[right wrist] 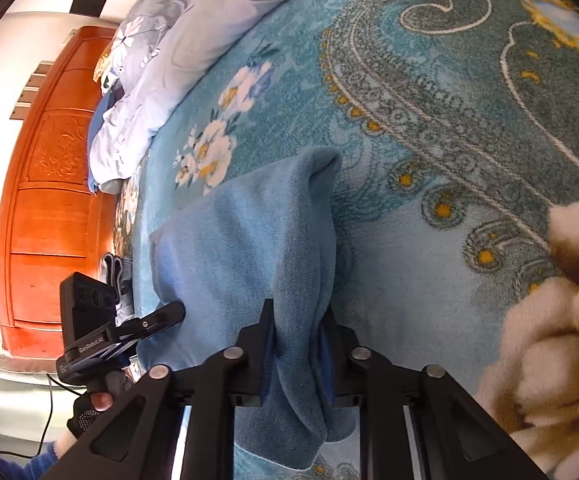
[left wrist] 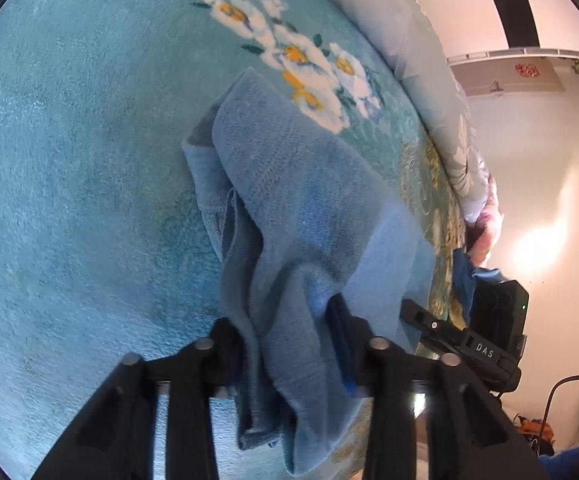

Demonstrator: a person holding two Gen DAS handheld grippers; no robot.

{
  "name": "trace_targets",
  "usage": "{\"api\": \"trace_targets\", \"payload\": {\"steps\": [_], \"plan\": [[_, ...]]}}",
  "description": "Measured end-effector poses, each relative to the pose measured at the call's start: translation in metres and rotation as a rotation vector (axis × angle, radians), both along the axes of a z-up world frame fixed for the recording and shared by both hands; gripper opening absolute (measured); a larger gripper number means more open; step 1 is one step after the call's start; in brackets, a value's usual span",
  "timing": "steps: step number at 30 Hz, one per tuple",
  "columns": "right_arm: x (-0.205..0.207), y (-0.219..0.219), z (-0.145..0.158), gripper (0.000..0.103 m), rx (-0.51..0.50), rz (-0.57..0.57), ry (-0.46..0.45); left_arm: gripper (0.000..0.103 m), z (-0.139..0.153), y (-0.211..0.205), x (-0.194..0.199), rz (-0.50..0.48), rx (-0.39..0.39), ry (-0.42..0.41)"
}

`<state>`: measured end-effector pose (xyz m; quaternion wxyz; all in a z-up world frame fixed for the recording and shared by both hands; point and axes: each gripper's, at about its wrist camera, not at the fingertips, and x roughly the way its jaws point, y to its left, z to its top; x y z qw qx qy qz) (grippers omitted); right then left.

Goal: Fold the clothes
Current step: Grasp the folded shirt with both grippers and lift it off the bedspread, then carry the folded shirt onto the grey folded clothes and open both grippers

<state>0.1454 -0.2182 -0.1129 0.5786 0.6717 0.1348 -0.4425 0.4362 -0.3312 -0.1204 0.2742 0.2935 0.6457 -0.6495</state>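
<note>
A blue knitted garment (left wrist: pixel 289 200) lies bunched on a teal floral blanket (left wrist: pixel 69 160). My left gripper (left wrist: pixel 285 336) is shut on a thick fold at the garment's near edge, and the cloth hangs down between its black fingers. In the right wrist view the same blue garment (right wrist: pixel 249 240) rises in a ridge from my right gripper (right wrist: pixel 299 340), which is shut on another part of its near edge. Each gripper also shows in the other's view: the right gripper (left wrist: pixel 421 312) at the garment's right side, the left gripper (right wrist: pixel 169 312) at its left side.
A pale floral duvet (right wrist: pixel 177 40) is heaped along the far edge of the blanket (right wrist: pixel 429 280). An orange wooden headboard (right wrist: pixel 49 200) stands beyond it. A hand (right wrist: pixel 93 404) grips the left tool's handle. White walls and a cable (left wrist: pixel 561 392) lie off the bed's side.
</note>
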Motion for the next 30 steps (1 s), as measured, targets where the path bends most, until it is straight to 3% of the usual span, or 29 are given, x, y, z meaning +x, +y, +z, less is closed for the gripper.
{"api": "trace_targets", "payload": {"steps": [10, 17, 22, 30], "plan": [[0.004, 0.001, 0.028, 0.014, -0.057, 0.027, 0.016, 0.023, 0.032, 0.002, -0.007, -0.073, -0.108, -0.065], [0.019, 0.005, 0.052, 0.014, -0.101, 0.033, 0.055, 0.023, 0.047, -0.002, 0.009, -0.101, -0.163, -0.05], [0.052, 0.008, 0.065, 0.014, -0.127, 0.022, 0.079, 0.023, 0.055, -0.007, 0.049, -0.118, -0.187, -0.035], [0.158, 0.008, 0.074, 0.014, -0.169, 0.014, 0.062, 0.023, 0.079, -0.014, 0.156, -0.137, -0.257, -0.083]]}}
